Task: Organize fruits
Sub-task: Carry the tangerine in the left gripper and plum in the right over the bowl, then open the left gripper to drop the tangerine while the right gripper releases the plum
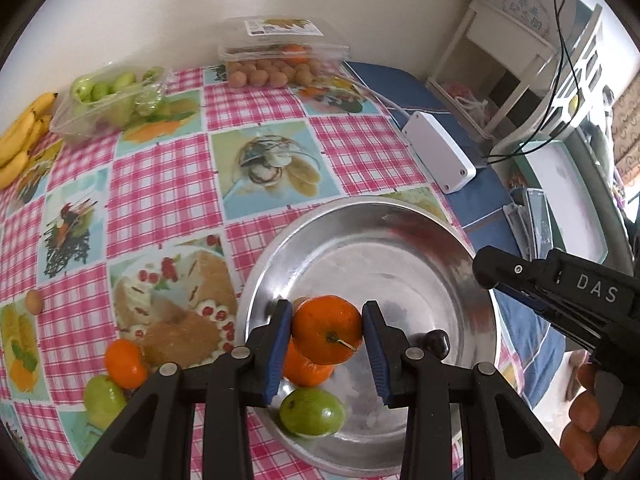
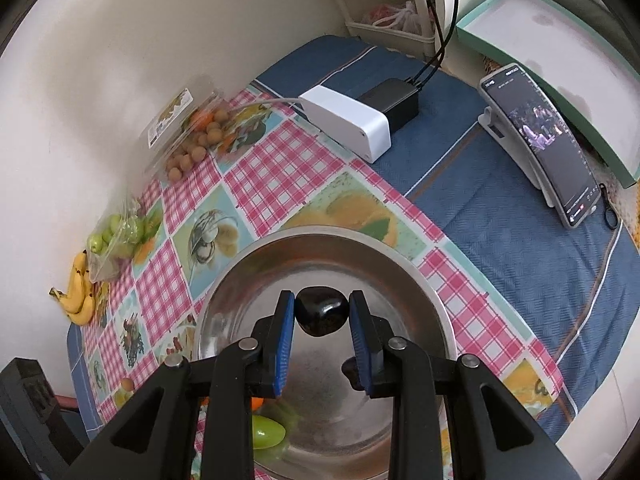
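My left gripper (image 1: 327, 309) is shut on an orange mandarin (image 1: 326, 330), held just above a steel bowl (image 1: 360, 210). In the bowl below lie another mandarin (image 1: 308, 370), a green fruit (image 1: 312, 412) and a dark fruit (image 1: 437, 342). A third mandarin (image 1: 125, 362), a green fruit (image 1: 103, 400) and a small brown fruit (image 1: 33, 301) sit on the checked cloth left of the bowl. My right gripper (image 2: 321, 300) is shut on a dark glossy fruit (image 2: 320, 313) over the same bowl (image 2: 400, 264). Its black body (image 1: 560, 292) shows in the left wrist view.
Along the wall stand bananas (image 1: 24, 136), a clear box of green fruit (image 1: 108, 96) and a clear box of small brown fruit (image 1: 276, 60). A white box (image 2: 348, 120) with cables, a phone on a stand (image 2: 548, 140) and a teal-rimmed tray (image 2: 560, 40) sit right of the bowl.
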A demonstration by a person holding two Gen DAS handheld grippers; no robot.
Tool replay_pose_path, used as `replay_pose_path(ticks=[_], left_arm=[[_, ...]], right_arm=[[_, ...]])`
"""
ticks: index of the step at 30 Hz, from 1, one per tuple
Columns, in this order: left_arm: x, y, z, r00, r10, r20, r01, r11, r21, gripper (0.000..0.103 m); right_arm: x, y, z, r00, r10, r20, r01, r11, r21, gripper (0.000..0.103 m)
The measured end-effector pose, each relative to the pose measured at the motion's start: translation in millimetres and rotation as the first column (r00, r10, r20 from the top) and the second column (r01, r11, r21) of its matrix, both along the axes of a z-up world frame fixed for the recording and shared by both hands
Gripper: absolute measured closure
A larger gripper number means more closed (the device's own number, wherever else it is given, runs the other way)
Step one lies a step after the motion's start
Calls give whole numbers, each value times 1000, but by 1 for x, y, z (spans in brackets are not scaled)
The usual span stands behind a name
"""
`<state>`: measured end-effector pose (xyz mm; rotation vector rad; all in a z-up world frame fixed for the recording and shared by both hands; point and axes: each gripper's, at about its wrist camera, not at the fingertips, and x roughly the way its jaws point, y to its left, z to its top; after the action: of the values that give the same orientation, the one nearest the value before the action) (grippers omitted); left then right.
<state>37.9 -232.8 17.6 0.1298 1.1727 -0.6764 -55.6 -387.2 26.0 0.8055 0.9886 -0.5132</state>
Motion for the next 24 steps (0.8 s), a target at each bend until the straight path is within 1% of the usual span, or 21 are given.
replay_pose_path(ticks=[4,12,24], left_arm=[[1,-9,-6,1000,-11,5,11,1000,7,65],[2,-20,-17,1000,-30,2,30,999,16,65],[3,-32,-27,999,-52,-10,52,999,13,64]], right_arm=[[3,1,-7,1000,5,-21,-5,1000,9,74],[14,2,-38,995,27,-99,-21,998,57,74],[20,5,-58,989,42,-139,-29,995,93,74]])
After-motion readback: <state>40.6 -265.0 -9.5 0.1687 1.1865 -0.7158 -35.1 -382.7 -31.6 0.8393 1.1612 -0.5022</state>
